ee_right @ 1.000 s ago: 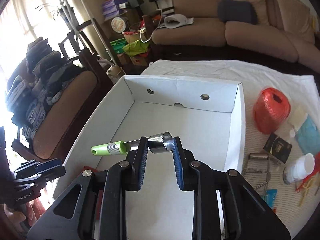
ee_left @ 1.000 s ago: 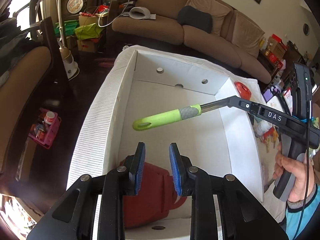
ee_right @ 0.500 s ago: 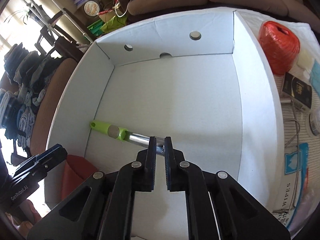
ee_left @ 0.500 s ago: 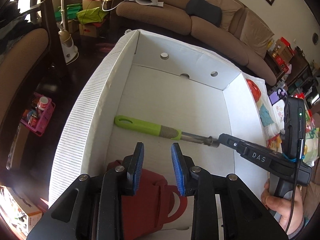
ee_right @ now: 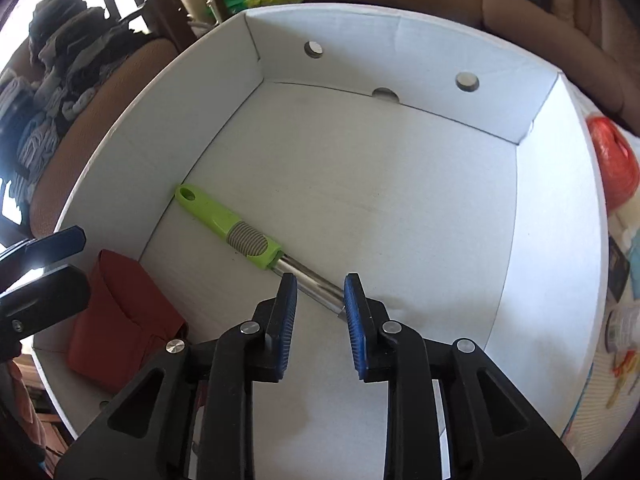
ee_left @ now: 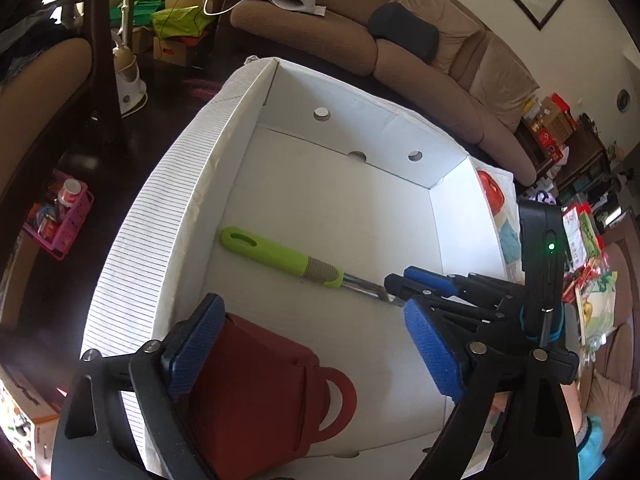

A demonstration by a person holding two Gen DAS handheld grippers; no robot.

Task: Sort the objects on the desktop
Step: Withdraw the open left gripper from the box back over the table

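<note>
Lowered into the box (ee_right: 552,240), the corer (ee_right: 240,232) lies between the opening right hand-held gripper (ee_right: 318,312) pads.

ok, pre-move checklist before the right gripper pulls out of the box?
1. Green-handled corer lying flat on the white box floor: ok.
2. Right gripper jaws opening, metal shaft still between them, pads clear of it: ok.
3. Left gripper jaws opening, nothing between the pads: ok.
4. Red pouch resting in the box's near corner: ok.
5. Corer's serrated tip free of the right pad: cannot tell.
</note>
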